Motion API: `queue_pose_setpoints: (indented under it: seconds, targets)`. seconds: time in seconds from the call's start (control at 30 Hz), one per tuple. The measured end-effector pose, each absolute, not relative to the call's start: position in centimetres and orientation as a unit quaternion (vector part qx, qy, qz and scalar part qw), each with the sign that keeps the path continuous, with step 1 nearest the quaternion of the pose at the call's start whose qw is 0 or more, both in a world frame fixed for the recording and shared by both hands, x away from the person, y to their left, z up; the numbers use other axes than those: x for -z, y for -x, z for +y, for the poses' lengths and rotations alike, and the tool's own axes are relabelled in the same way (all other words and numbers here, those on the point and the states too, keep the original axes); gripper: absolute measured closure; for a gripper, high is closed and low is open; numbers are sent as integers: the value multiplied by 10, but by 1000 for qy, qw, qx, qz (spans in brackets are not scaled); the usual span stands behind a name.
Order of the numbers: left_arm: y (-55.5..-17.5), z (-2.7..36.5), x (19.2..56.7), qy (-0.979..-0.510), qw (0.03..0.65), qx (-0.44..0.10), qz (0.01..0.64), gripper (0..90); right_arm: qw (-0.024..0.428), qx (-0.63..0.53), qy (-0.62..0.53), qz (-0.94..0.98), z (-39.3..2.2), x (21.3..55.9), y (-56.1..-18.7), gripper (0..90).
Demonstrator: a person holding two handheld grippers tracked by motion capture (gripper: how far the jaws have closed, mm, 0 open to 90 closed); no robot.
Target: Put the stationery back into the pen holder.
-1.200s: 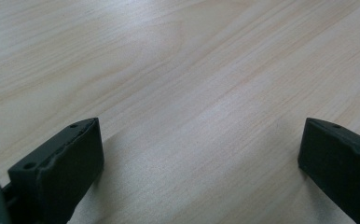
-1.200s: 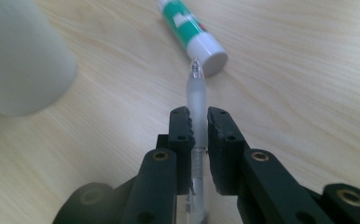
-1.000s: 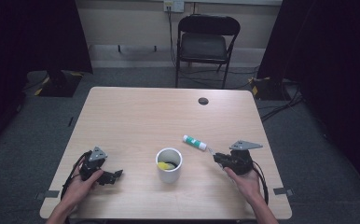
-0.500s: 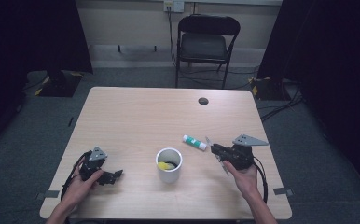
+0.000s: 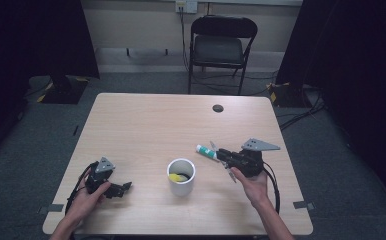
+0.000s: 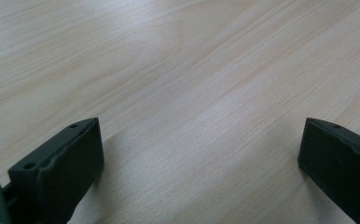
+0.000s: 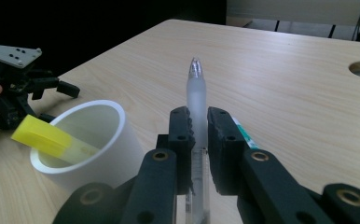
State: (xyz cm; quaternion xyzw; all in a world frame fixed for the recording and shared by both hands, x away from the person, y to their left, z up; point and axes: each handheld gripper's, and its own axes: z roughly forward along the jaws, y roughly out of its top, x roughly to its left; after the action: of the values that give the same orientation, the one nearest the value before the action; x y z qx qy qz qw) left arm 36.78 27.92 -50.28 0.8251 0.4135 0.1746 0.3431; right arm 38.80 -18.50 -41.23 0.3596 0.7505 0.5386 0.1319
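- Pen (image 7: 196,100): clamped between the jaws of the right hand-held gripper (image 7: 197,122), above the bench (image 5: 146,125) near its right edge, beside the white cup (image 5: 181,176).
- Risk: grip sits low on a slick barrel; tilting may let it slip.
- Risk: yellow marker (image 7: 52,138) crowds the cup mouth; the tip may catch the rim.
- Left hand-held gripper (image 6: 199,154): released, empty.

The yellow marker (image 7: 52,138) sinks into the white cup (image 7: 104,154), its lower end hidden; the pen (image 7: 196,100) has its rear half hidden between the right claw's jaws.
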Motion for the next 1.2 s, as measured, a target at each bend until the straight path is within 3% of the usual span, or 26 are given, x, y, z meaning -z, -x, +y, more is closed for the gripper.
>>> queue_pose_setpoints:
  seconds: [0.6, 1.2]
  targets:
    - [-367, 279, 503, -825, 343, -173, 415, 0, 106, -590, -319, 734, -134, 383, -396, 805]
    - [-368, 279, 503, -825, 344, -174, 413, 0, 82, -601, -288, 741, -90, 380, -397, 804]
